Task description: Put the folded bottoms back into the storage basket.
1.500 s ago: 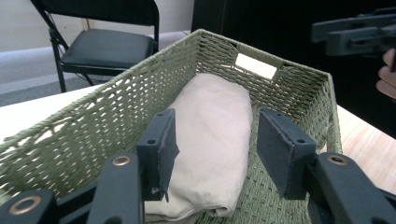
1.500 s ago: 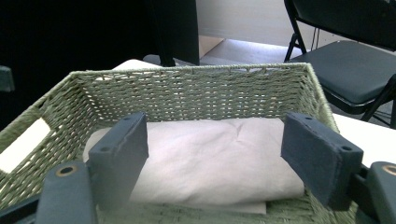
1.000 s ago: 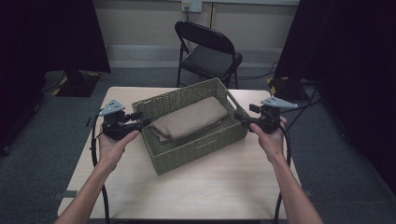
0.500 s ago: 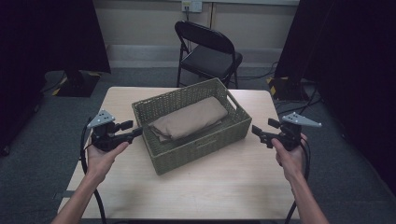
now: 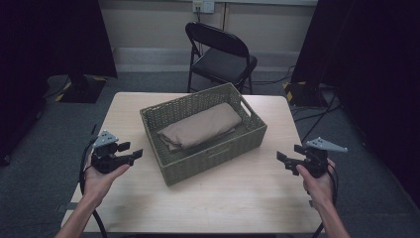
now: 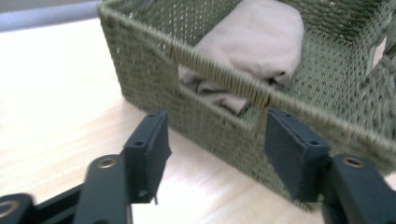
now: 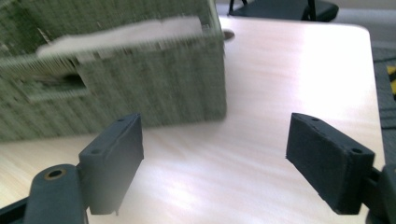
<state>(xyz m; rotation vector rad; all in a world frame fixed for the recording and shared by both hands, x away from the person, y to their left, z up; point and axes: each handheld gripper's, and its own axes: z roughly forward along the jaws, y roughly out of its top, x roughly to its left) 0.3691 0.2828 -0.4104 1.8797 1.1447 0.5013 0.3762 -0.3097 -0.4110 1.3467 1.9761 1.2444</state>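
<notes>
Basket (image 5: 203, 134) mid-table, woven green, set at a slant, with folded tan cloth (image 5: 200, 125) lying inside. Table (image 5: 237, 198) pale wood; black folding chair (image 5: 218, 54) behind its far edge. Left gripper (image 5: 130, 152) off the basket's left end, close but apart from it, jaws spread with nothing between, having just been opening. Same jaws seen in the left gripper view (image 6: 212, 144) pointing at the basket's (image 6: 219, 126) end wall with its handle slot, cloth (image 6: 252, 42) visible over the rim, pads clear of the weave. Right gripper (image 5: 288, 157) off the basket's right end, well apart from it, jaws spread wide and empty. Right gripper view (image 7: 212, 154): blurred basket (image 7: 116, 84) corner at upper left, bare table (image 7: 289, 70) beyond the pads.
</notes>
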